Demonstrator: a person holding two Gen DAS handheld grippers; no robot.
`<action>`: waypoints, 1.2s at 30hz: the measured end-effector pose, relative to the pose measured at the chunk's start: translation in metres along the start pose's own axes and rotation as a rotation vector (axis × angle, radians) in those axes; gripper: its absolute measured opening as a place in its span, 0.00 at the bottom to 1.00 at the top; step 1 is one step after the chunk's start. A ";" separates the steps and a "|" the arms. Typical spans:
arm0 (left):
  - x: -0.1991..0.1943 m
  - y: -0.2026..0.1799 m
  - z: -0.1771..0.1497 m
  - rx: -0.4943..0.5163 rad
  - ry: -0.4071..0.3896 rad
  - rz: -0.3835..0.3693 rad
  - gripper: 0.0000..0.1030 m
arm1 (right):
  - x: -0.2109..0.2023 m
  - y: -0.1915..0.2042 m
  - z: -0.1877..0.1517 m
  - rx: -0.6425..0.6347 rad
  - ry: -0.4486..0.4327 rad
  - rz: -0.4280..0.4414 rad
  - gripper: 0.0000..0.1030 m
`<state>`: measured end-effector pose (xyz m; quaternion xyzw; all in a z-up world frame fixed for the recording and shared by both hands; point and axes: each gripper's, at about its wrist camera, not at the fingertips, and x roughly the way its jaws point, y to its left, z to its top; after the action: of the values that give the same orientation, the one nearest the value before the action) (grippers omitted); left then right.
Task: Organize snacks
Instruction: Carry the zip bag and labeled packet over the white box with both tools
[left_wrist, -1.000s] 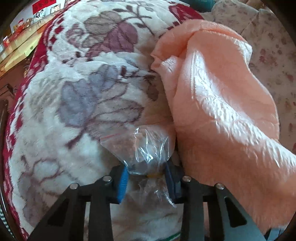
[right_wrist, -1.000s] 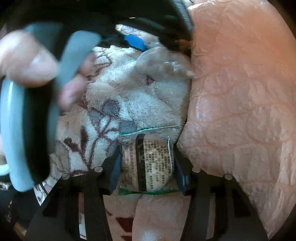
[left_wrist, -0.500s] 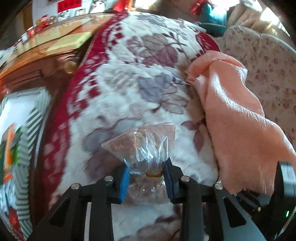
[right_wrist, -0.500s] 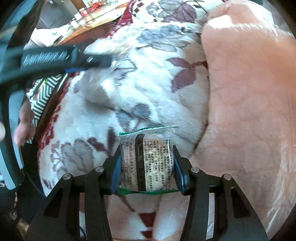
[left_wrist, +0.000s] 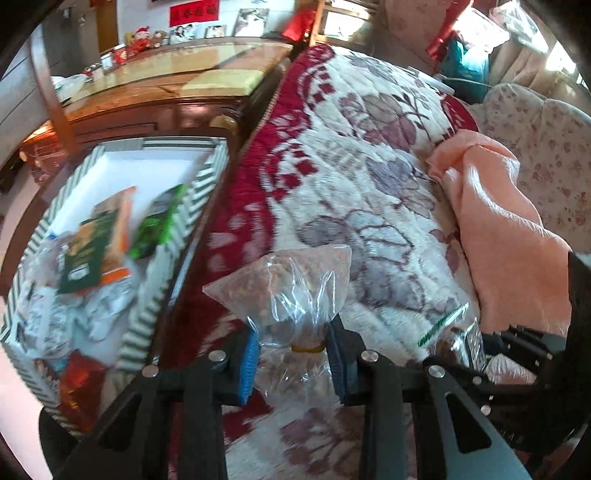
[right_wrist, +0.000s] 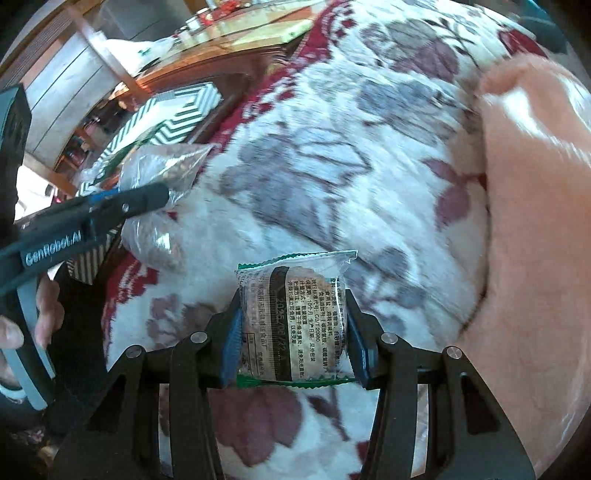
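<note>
My left gripper (left_wrist: 293, 350) is shut on a clear plastic bag of brown snack bits (left_wrist: 291, 284), held above the floral blanket (left_wrist: 369, 177). The bag also shows in the right wrist view (right_wrist: 162, 166), pinched by the left gripper's fingers (right_wrist: 144, 201). My right gripper (right_wrist: 293, 339) is shut on a clear, green-edged snack packet with black print (right_wrist: 293, 317); the packet's corner shows in the left wrist view (left_wrist: 454, 332). A green-and-white zigzag box (left_wrist: 199, 184) holding several snack packets (left_wrist: 96, 251) stands to the left of the blanket; it also shows in the right wrist view (right_wrist: 184, 110).
A peach blanket (left_wrist: 506, 229) lies on the right, also in the right wrist view (right_wrist: 535, 221). A wooden cabinet with a glossy top (left_wrist: 166, 92) stands behind the box. A floral sofa cushion (left_wrist: 546, 147) is at the far right.
Both grippers have lifted and swung left with their snacks. The zigzag box has come into view on the left and the peach blanket has slid right.
</note>
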<state>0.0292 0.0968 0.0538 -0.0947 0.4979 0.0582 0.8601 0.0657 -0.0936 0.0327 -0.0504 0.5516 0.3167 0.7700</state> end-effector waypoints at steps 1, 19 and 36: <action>-0.003 0.005 -0.002 -0.004 -0.008 0.009 0.34 | 0.000 0.005 0.002 -0.010 -0.002 0.002 0.46; -0.044 0.089 -0.011 -0.152 -0.072 0.073 0.34 | 0.017 0.095 0.050 -0.193 0.014 0.045 0.46; -0.052 0.176 -0.017 -0.320 -0.078 0.167 0.34 | 0.043 0.187 0.100 -0.363 0.033 0.092 0.46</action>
<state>-0.0458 0.2641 0.0722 -0.1864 0.4547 0.2116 0.8448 0.0545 0.1160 0.0848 -0.1684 0.4994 0.4452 0.7239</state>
